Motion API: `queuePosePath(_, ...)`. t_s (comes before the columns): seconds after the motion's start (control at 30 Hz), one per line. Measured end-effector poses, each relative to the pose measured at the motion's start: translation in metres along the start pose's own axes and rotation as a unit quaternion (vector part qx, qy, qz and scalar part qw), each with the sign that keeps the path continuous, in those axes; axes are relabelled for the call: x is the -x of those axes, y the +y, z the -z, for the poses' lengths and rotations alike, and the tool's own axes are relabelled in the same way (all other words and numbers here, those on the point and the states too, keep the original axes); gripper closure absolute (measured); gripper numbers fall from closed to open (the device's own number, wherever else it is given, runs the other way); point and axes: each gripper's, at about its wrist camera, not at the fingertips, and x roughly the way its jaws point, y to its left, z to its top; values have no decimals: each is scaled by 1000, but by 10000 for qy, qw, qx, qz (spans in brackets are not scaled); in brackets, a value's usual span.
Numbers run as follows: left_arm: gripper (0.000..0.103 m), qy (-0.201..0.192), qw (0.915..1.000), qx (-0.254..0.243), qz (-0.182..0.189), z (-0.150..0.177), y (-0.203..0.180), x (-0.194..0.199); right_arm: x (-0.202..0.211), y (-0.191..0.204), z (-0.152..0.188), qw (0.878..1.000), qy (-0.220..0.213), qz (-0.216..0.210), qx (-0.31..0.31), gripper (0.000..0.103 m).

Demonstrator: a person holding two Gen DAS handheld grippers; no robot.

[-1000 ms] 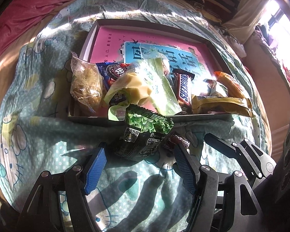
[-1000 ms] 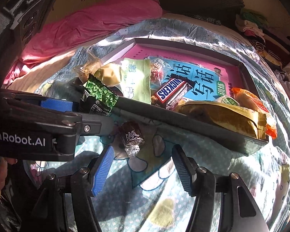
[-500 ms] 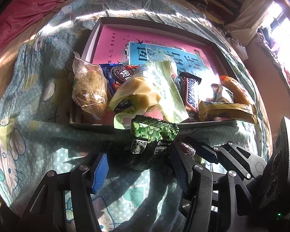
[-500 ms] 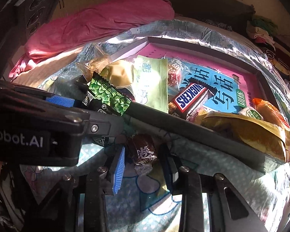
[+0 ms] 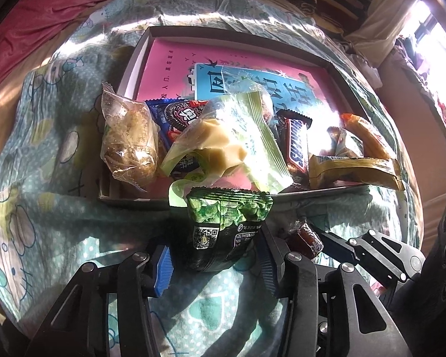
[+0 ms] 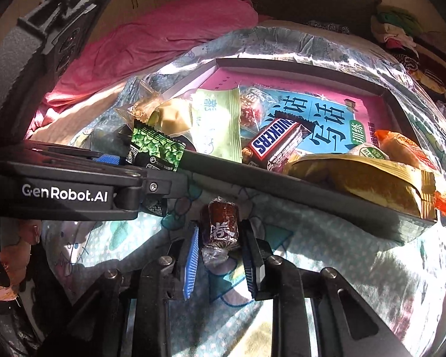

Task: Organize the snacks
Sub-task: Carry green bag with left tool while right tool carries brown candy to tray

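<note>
Most snacks already piled in tray (image 5: 139, 59). Two left on bedspread just outside tray's near wall — your left gripper (image 5: 214, 263) closing around green pea packet (image 5: 227, 223), right gripper (image 6: 220, 248) pinching brown candy (image 6: 220, 226).

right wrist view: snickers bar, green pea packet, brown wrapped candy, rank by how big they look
1. snickers bar
2. green pea packet, partly hidden behind the other gripper, so unsure
3. brown wrapped candy, smallest even though nearest the camera

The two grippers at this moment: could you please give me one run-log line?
left gripper: closing around green snack packet | right gripper: shut on brown candy | both on bedsheet before tray
</note>
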Motion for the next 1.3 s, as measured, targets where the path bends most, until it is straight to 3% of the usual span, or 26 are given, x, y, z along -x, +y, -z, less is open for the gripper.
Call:
queuePosePath(0.47,70,-119,9997,-183,55,-1,-5,6,17,-13,-2,9992,-129,-92,-358,76)
queuePosePath(1.3,71,-622,9972,-407,-20,-7,-18,60,63,-24,-20,9955,-690,-40,-650,76)
